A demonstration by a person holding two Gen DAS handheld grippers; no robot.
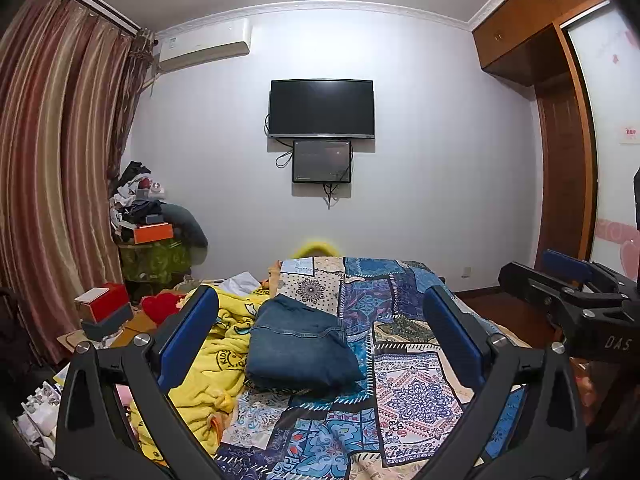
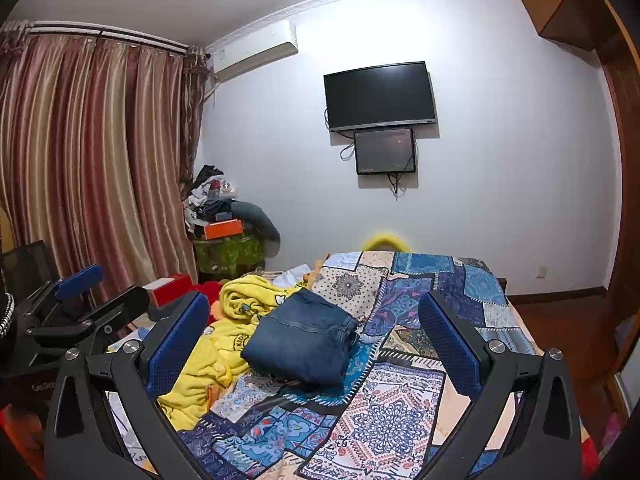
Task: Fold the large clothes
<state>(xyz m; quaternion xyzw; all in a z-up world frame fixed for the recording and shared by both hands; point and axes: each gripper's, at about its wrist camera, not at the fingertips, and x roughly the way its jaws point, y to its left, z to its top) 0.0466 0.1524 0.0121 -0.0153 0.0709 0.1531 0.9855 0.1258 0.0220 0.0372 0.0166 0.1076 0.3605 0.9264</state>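
A pair of blue jeans [image 1: 300,348] lies folded into a compact bundle on the patchwork bedspread [image 1: 408,392]; it also shows in the right wrist view [image 2: 304,340]. My left gripper [image 1: 320,300] is open and empty, raised above the bed, with the jeans framed between its blue-padded fingers [image 1: 188,332]. My right gripper [image 2: 314,306] is open and empty too, held above and nearer than the jeans. The right gripper's body shows at the right edge of the left wrist view [image 1: 568,300], and the left gripper shows at the left of the right wrist view [image 2: 80,300].
A crumpled yellow blanket [image 1: 216,364] lies left of the jeans on the patchwork bedspread [image 2: 380,412]. Boxes and clutter [image 1: 108,304] sit beside the bed near the curtains [image 1: 52,180]. A wardrobe [image 1: 560,160] stands at right. A TV [image 1: 322,108] hangs on the far wall.
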